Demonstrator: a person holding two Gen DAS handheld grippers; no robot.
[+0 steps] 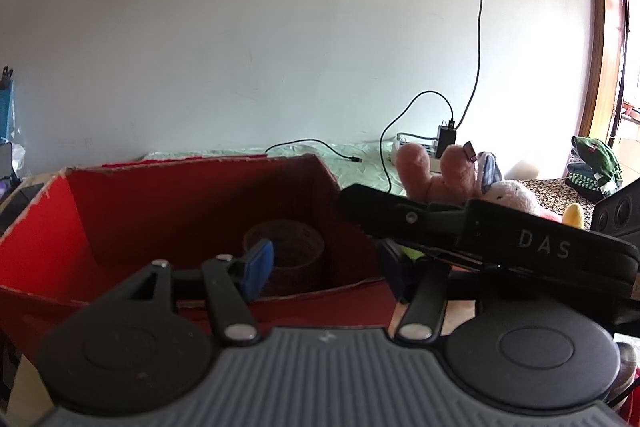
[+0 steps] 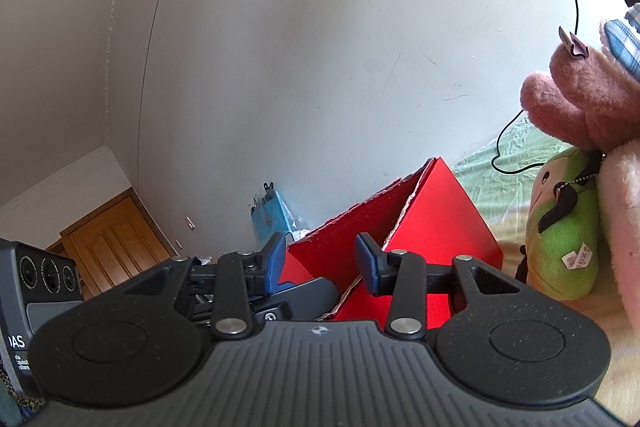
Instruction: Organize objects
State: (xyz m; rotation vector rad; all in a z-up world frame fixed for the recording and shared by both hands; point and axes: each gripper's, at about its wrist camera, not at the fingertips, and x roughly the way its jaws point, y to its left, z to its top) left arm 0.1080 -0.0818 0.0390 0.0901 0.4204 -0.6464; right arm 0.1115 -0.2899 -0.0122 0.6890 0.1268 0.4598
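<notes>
An open red cardboard box [image 1: 180, 211] stands in front of my left gripper [image 1: 326, 261], with a brown tape roll [image 1: 296, 255] on its floor. The left jaws are open and empty, the roll lying beyond its blue pads [image 1: 258, 269]. The right gripper's black body [image 1: 500, 235] crosses over the left gripper's right finger, its tip at the box's right wall. In the right wrist view my right gripper [image 2: 322, 259] is open, and the red box [image 2: 436, 219] shows through the gap. A pink plush [image 2: 580, 107] and a green plush [image 2: 560, 227] sit to the right.
A charger with black cables [image 1: 446, 135] sits by the wall on a pale green sheet [image 1: 360, 171]. Folded green clothes [image 1: 592, 163] lie far right near a wooden frame [image 1: 600, 27]. A blue bag [image 2: 268, 219] and a wooden door [image 2: 116, 243] are on the left.
</notes>
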